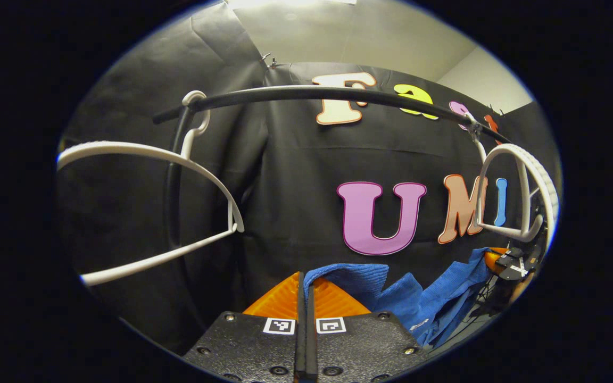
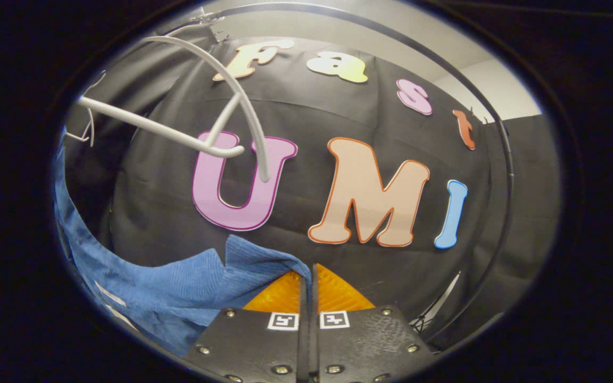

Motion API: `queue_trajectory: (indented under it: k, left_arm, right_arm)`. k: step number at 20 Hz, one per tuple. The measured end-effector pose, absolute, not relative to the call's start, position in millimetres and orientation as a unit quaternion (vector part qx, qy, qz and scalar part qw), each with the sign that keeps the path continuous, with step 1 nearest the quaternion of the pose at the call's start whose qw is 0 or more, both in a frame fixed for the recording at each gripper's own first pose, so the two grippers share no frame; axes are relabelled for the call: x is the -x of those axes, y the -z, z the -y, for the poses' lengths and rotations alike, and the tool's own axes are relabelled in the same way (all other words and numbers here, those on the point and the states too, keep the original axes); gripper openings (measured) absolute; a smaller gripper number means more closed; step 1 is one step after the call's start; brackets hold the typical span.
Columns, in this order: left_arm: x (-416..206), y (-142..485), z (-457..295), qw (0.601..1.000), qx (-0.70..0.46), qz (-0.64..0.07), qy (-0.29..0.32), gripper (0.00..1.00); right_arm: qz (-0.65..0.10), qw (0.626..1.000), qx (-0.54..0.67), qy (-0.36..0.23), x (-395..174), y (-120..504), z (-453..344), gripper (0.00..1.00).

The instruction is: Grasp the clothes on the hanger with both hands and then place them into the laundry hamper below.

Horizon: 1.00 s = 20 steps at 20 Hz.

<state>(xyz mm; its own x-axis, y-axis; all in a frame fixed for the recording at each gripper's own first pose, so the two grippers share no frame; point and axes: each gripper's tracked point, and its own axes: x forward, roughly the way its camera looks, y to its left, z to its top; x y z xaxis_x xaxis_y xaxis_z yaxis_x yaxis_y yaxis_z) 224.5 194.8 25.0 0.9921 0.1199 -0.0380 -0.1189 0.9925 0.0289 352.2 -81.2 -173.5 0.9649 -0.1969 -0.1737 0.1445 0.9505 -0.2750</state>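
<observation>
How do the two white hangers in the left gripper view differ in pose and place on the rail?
The near hanger hangs at the rail's left end, seen broadside, with arm and bottom bar spread wide. The far hanger hangs at the right end, seen nearly edge-on, just above the blue garment. Both are white, bare and hooked over the same black rail.

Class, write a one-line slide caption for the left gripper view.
Left gripper shut on blue garment, below two bare white hangers on a black rail.

We hold both grippers raised, pointing forward. Left gripper (image 1: pixel 305 290): jaws pressed together, cloth (image 1: pixel 391 298) pinched between. Right gripper (image 2: pixel 309 284): jaws likewise closed on the cloth's edge.
</observation>
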Motion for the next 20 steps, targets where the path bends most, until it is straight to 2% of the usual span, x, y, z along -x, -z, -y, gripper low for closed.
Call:
queue_trajectory:
  k: [3,10,14,15,16,20]
  left_arm:
    - [-215,-17,-199,0.997,-0.017,-0.022,-0.067,0.02]
    - [-184,-10,-170,0.998,-0.028,-0.025,-0.043,0.0]
    - [-167,-25,-147,0.999,-0.023,-0.009,-0.027,0.0]
    - [-162,-27,-139,1.0,-0.02,-0.008,-0.022,0.0]
    - [-157,-26,-132,1.0,-0.018,-0.006,-0.016,0.0]
    - [-142,-15,-116,1.0,-0.002,-0.007,-0.007,0.0]
  right_arm:
    - [-0.095,0.984,0.122,0.085,-334,166,75,0.0]
    - [-0.083,0.989,0.102,0.074,-290,141,55,0.0]
    - [-0.071,0.99,0.103,0.058,-261,123,42,0.0]
    - [-0.071,0.99,0.105,0.055,-254,116,46,0.03]
    - [-0.066,0.991,0.1,0.051,-250,113,42,0.0]
    - [-0.058,0.995,0.079,0.024,-224,106,16,0.0]
